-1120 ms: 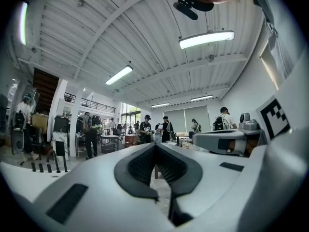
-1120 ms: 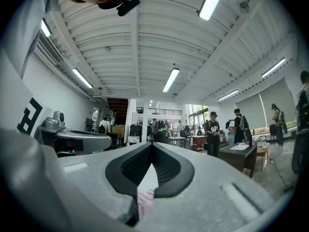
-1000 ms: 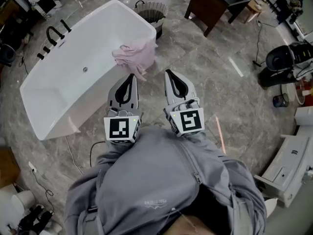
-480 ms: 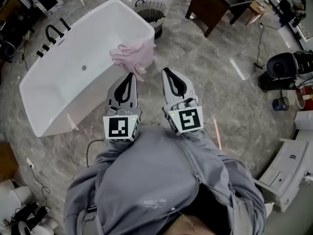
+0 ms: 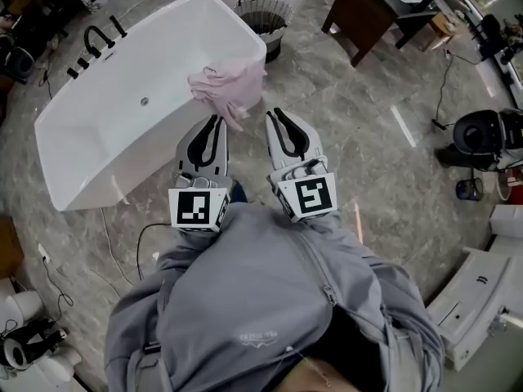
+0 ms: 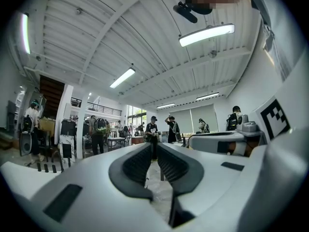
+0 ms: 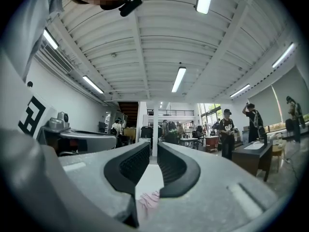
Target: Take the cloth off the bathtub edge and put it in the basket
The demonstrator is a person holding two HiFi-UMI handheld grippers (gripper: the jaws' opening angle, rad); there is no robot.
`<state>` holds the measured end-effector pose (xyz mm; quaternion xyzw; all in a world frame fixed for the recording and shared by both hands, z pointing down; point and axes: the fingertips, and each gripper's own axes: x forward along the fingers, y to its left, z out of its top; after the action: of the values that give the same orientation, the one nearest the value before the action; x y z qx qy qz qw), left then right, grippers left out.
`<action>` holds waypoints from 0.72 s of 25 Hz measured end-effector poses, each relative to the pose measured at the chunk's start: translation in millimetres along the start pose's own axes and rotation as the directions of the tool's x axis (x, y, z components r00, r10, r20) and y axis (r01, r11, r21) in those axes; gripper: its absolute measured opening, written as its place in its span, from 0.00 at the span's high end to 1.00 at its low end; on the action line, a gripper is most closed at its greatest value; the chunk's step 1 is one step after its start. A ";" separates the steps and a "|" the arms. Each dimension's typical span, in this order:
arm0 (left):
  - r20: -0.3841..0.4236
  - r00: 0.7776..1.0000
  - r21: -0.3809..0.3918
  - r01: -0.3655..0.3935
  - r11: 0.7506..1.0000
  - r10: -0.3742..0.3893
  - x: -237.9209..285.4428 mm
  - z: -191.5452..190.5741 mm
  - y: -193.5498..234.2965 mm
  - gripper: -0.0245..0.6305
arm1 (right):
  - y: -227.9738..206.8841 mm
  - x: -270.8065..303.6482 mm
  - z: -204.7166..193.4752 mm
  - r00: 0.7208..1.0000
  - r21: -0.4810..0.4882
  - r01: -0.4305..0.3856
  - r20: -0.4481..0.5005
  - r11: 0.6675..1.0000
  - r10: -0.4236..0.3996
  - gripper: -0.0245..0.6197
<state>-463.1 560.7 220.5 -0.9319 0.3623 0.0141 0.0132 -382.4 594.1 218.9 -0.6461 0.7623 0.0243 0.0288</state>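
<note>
Bathtub [image 5: 98, 149], basket [image 5: 263, 13] shifted up in view; pink cloth [image 5: 225, 84] on rim; marble floor [image 5: 368, 145].

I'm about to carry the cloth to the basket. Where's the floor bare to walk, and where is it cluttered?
Bare marble floor runs between the bathtub and the dark desk, up to the basket. The cloth drapes the tub's corner rim. Cluttered: cable beside the tub, equipment far right.
</note>
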 end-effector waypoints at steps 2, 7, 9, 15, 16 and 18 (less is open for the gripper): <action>-0.011 1.000 -0.004 0.000 1.000 0.000 4.2 -6.5 5.7 0.72 | -0.5 5.5 -4.5 1.000 -0.013 -0.011 -0.008 1.000 0.010 0.90; -0.055 0.998 -0.012 -0.008 1.000 0.008 18.7 -21.4 23.8 0.61 | -5.1 26.9 -16.6 0.998 0.019 -0.053 -0.037 0.998 0.053 0.70; -0.061 0.998 -0.020 -0.018 1.000 0.016 25.0 -24.6 33.5 0.59 | -7.3 36.9 -22.6 0.996 0.042 -0.063 -0.055 0.997 0.065 0.60; -0.076 0.996 -0.025 -0.051 0.998 0.049 55.1 -40.6 71.8 0.56 | -24.2 75.9 -42.9 0.995 0.046 -0.051 -0.080 0.998 0.055 0.51; -0.081 0.995 -0.025 -0.052 0.998 0.050 62.0 -44.6 78.3 0.56 | -27.6 84.4 -46.7 0.995 0.050 -0.047 -0.083 0.998 0.051 0.51; -0.086 0.995 -0.025 -0.054 0.998 0.051 78.4 -49.3 92.3 0.56 | -35.4 104.7 -52.2 0.995 0.051 -0.039 -0.088 0.998 0.044 0.51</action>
<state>-466.8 438.1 265.6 -0.9219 0.3866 -0.0205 -0.0154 -365.2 481.4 263.1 -0.6296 0.7765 -0.0227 0.0100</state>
